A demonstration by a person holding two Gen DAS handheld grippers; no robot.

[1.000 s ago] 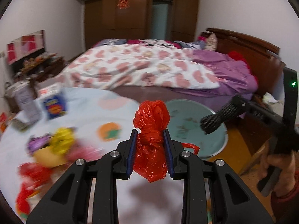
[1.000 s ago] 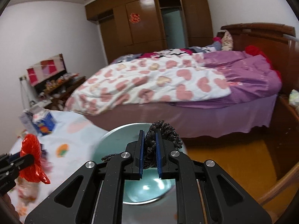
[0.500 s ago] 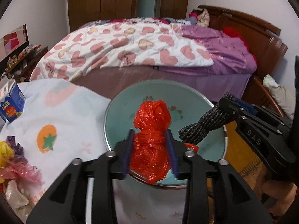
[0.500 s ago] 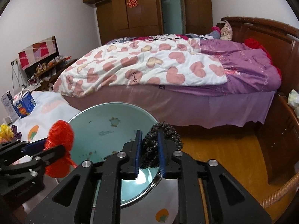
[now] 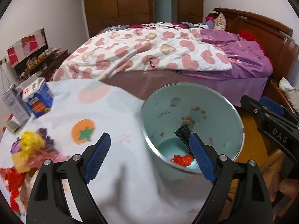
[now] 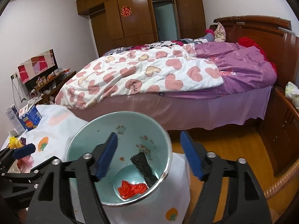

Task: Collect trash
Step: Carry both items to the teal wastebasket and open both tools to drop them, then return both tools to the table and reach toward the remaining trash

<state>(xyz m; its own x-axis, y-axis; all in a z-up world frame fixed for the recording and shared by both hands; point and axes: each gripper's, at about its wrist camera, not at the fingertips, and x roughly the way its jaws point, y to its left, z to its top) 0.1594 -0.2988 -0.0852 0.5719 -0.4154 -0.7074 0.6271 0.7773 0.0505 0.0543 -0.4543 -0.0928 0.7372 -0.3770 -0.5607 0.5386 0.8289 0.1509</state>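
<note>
- Both grippers had just been opening; the left gripper [image 5: 150,157] and right gripper [image 6: 149,155] stood with fingers wide apart, nothing between them.
- A second earlier each was clamped on trash; now the red bag [image 6: 131,188] and black bundle [image 6: 144,167] lay inside the teal bin [image 6: 89,140], beside the table [image 5: 112,112].

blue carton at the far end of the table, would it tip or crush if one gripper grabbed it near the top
The blue carton stands upright and taller than wide, so a push near the top would probably tip it. Its top flaps look opened, so it may be partly empty and light. Its thin card walls would likely dent under a hard squeeze.
</note>
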